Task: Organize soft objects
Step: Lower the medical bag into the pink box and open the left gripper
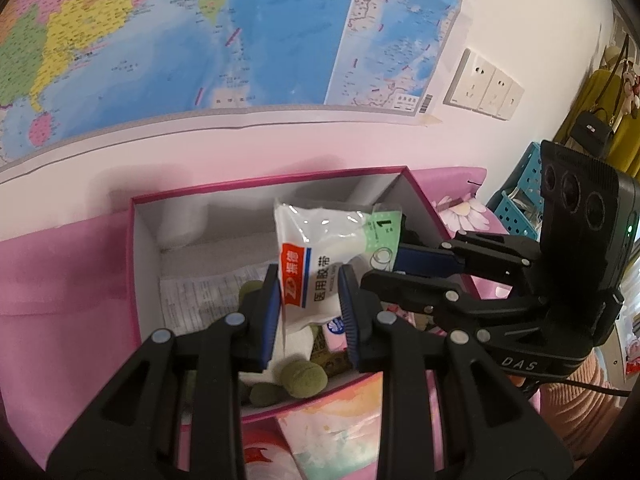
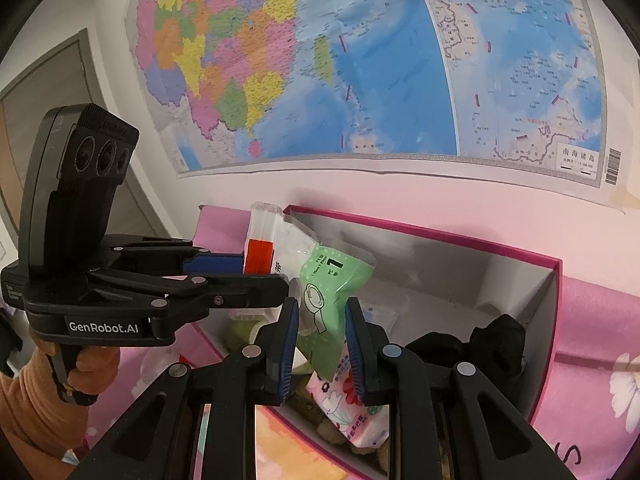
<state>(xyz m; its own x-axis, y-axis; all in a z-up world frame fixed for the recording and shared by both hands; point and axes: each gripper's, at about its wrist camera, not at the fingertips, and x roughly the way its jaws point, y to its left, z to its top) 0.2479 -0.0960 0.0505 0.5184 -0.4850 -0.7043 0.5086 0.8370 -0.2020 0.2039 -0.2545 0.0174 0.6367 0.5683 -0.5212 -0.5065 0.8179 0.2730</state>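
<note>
A soft plastic packet of medical tape [image 1: 320, 240], white with a red and blue label and a green end [image 2: 332, 276], hangs over an open pink-rimmed box [image 1: 136, 240]. My left gripper [image 1: 310, 280] is shut on its white labelled end. My right gripper [image 2: 322, 308] is shut on the green end. Each gripper also shows in the other's view: the right gripper [image 1: 384, 264] comes in from the right, the left gripper [image 2: 260, 270] from the left. The packet is held up between them, clear of the box's contents.
Inside the box [image 2: 460, 264] lie a green plush toy [image 1: 304, 376], a printed sheet [image 1: 200, 292], a floral tissue pack [image 2: 352, 408] and black cloth [image 2: 496, 336]. It rests on pink bedding [image 1: 60, 280] against a wall with a map [image 1: 200, 40]. Blue baskets [image 1: 516, 204] stand at right.
</note>
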